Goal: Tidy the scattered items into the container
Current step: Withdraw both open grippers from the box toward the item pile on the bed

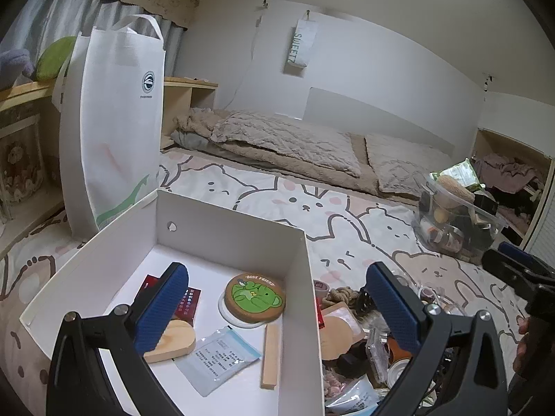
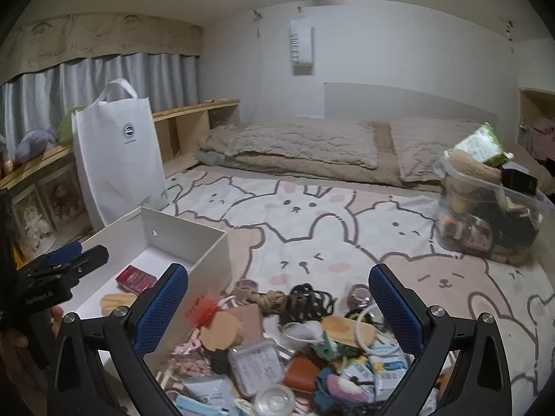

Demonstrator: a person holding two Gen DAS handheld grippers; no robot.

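Left gripper (image 1: 277, 306) spread wide and empty, hanging over the near right wall of the white box (image 1: 229, 223); inside on the box floor — green bear coaster (image 1: 255, 296), wooden stick (image 1: 271, 355), blue-edged sachet (image 1: 218, 357), wooden block (image 1: 173, 341), red packet (image 1: 189, 303). Right gripper (image 2: 277, 306) likewise gaping, nothing between the blue pads, poised above the scattered pile (image 2: 295, 343) heaped on the cartoon-animal bedsheet (image 2: 312, 228) just right of the box. Farther back — white tote bag (image 2: 118, 152) upright behind the box, clear tub (image 2: 485, 222) of odds and ends well off to the right, beige pillows (image 2: 312, 145) against the wall.
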